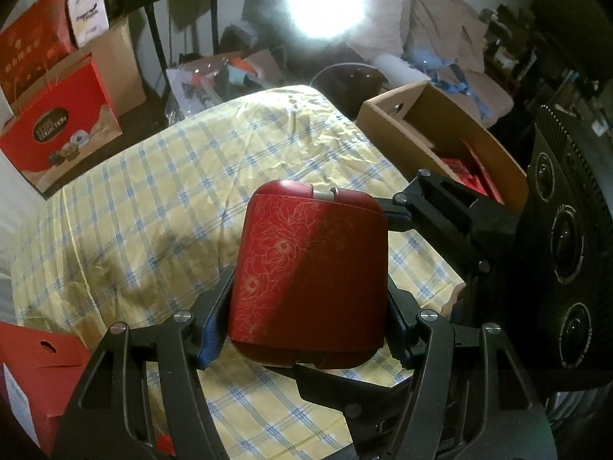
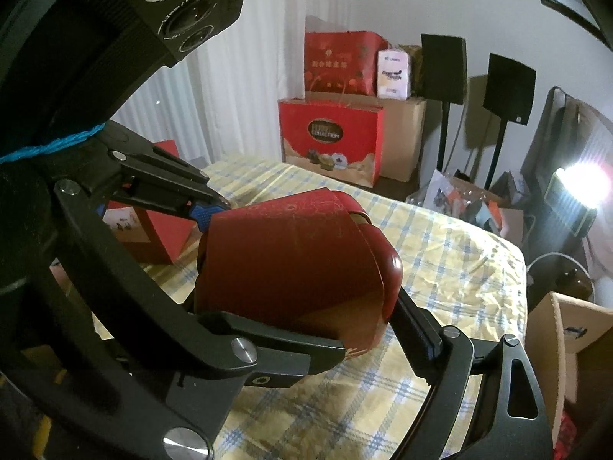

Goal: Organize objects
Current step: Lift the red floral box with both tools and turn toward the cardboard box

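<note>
A red box [image 1: 312, 280] patterned with thin gold flowers fills the centre of both views, held clear above a counter spread with a yellow and blue checked cloth [image 1: 199, 176]. The left claw [image 1: 302, 322] grips it: its blue-padded fingers press the box's two sides near the lower edge in the left wrist view. The right claw [image 2: 291, 268] also clamps the box, one finger on the upper left corner and the other under the lower right end in the right wrist view.

At right of the left wrist view an open cardboard box [image 1: 433, 115] stands just beside the counter, with something red inside that is partly hidden by the right claw's arm. A red gift bag [image 2: 331, 143] marked "Collection" stands beyond the counter's far edge, with another red bag [image 2: 341, 61] and a white packet [image 2: 394, 73] above it. Two dark panels on stands [image 2: 475, 73] rise at upper right. A bright lamp [image 1: 325, 0] washes out the top centre of the left view. The clutter [image 1: 214, 76] on the floor past the counter is too blurred to name.
</note>
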Available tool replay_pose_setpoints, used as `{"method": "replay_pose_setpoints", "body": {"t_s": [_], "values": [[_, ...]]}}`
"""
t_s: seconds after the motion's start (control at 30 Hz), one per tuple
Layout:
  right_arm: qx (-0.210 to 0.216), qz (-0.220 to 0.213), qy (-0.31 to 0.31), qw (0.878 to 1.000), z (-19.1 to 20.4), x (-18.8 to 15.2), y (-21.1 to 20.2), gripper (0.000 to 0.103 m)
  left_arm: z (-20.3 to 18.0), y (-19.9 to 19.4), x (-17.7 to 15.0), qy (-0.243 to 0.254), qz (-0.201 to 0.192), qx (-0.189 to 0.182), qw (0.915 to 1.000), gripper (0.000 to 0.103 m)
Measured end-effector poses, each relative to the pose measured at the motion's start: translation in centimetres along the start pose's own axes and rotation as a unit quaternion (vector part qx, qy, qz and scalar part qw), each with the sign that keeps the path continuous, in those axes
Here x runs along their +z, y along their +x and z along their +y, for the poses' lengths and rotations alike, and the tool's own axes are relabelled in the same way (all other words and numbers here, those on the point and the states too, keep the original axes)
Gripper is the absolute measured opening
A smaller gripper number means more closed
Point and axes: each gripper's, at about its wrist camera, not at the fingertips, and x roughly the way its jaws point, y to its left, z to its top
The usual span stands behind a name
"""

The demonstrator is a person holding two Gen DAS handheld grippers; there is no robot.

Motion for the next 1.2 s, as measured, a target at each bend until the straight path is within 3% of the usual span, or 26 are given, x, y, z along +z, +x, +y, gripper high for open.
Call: {"method": "replay_pose_setpoints", "body": {"t_s": [1.2], "values": [[-0.040,-0.027,0.026,0.998,0.7,-5.6,-10.8,0.088,-11.2,-1.7,-2.5,0.076,-0.015,0.002,0.9970,0.064]]}}
